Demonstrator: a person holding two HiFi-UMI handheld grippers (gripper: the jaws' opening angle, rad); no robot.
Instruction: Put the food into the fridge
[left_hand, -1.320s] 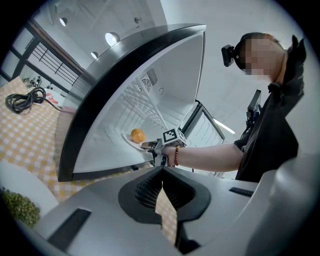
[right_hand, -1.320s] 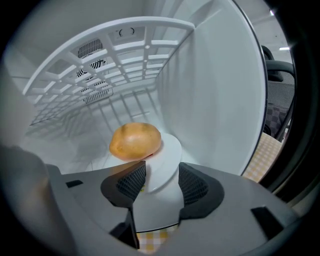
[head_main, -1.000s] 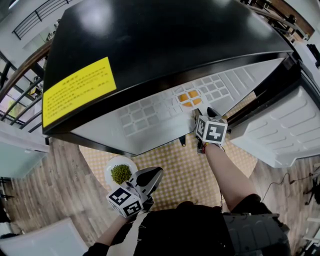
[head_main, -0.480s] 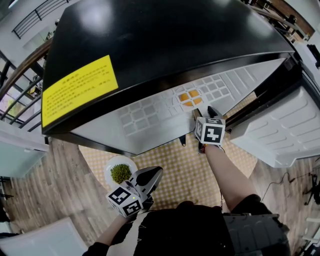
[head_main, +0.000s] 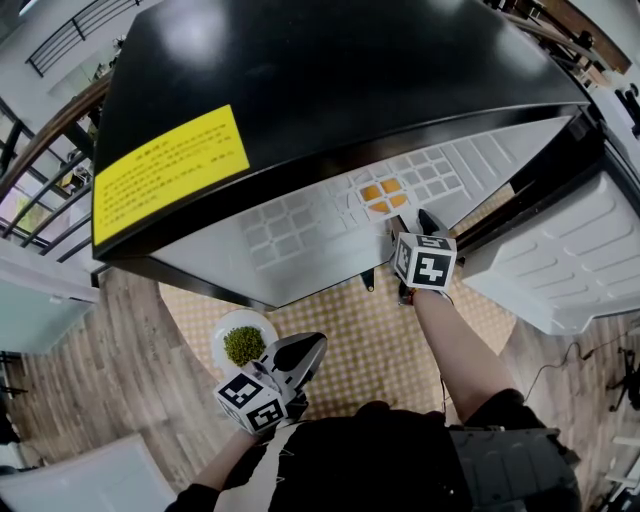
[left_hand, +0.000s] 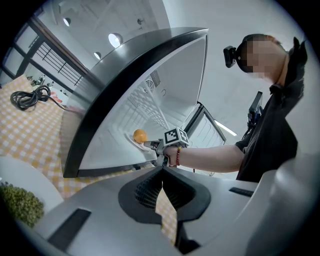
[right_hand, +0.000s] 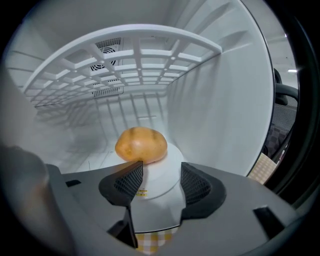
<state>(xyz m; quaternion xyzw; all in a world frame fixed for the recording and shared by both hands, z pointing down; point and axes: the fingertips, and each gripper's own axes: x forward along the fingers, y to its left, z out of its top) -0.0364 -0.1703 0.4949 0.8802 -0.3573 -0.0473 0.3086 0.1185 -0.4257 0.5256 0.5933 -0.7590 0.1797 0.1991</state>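
A small black fridge (head_main: 330, 90) lies open on the checked tablecloth. Inside, a brownish-yellow potato (right_hand: 141, 144) rests on a white plate (right_hand: 167, 161) on the fridge floor; it shows orange through the shelf grid (head_main: 383, 195). My right gripper (right_hand: 159, 179) reaches into the fridge mouth (head_main: 413, 222). Its jaws are opening, with the plate's near rim between them and the pads just off it. My left gripper (head_main: 297, 357) hangs low over the table, shut and empty (left_hand: 160, 172). A second white plate of green food (head_main: 240, 345) sits beside it.
The fridge door (head_main: 560, 260) stands swung open at the right. A white wire shelf (right_hand: 130, 55) spans the compartment above the potato. Wood floor surrounds the table, and a black cable (left_hand: 30, 96) lies on the cloth to the far left.
The right gripper stays at the fridge mouth and has edged back slightly. The left gripper has not moved.
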